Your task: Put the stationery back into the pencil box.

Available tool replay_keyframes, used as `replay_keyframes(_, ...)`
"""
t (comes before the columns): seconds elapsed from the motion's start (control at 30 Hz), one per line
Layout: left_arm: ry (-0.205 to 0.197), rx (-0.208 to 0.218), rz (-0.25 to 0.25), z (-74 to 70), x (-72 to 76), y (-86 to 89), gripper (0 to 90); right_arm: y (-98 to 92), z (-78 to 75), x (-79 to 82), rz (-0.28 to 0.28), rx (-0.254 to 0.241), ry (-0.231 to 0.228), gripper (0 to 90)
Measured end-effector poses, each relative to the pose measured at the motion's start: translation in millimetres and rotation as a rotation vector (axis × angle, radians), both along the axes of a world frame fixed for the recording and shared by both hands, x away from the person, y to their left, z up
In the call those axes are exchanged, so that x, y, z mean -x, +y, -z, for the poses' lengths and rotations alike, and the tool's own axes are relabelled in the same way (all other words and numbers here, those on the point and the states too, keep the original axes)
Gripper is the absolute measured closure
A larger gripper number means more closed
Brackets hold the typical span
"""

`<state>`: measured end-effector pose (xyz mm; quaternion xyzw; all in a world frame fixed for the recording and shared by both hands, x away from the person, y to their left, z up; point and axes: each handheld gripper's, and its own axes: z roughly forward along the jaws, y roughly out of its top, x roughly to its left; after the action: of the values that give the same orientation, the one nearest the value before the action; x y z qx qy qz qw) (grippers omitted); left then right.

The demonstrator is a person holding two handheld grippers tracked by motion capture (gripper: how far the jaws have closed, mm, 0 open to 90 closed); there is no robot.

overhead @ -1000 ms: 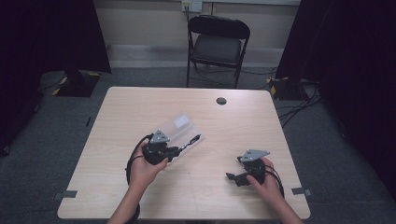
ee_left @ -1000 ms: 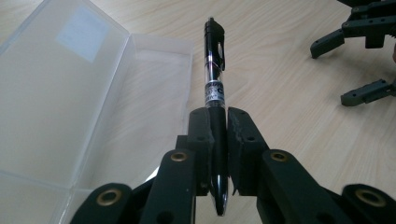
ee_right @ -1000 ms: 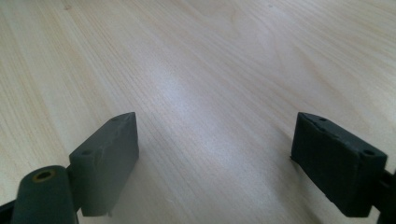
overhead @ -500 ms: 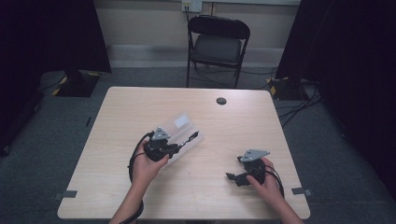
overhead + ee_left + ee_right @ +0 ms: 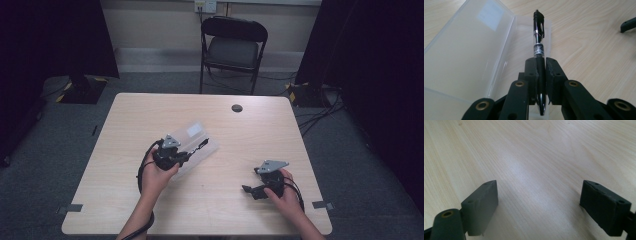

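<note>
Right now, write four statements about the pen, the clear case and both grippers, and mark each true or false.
1. The left gripper is clamped on a black pen. True.
2. The right gripper holds the pen's cap. False: its jaws stand wide apart over bare table, with nothing between them.
3. The clear plastic case lies open on the table. True.
4. The pen lies flat inside the case. False: it is held between the left gripper's jaws, its clip end pointing away over the case.

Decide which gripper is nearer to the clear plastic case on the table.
Left. The left gripper, shut on a pen, sits right over the clear plastic case. The right gripper rests open on bare table, well apart from the case.
</note>
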<state>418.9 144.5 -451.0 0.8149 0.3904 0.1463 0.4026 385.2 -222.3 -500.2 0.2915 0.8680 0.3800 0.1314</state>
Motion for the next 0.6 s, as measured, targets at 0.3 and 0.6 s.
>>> replay_keyframes(0.3,0.002,-0.006,-0.012,2.5,-6.1,-1.1,80.6,0.0,0.0,0.0,0.0,0.0,0.0,14.3)
replay_keyframes(0.6,0.012,0.005,-0.025,5.9,-11.5,-1.0,80.6,0.0,0.0,0.0,0.0,0.0,0.0,14.3)
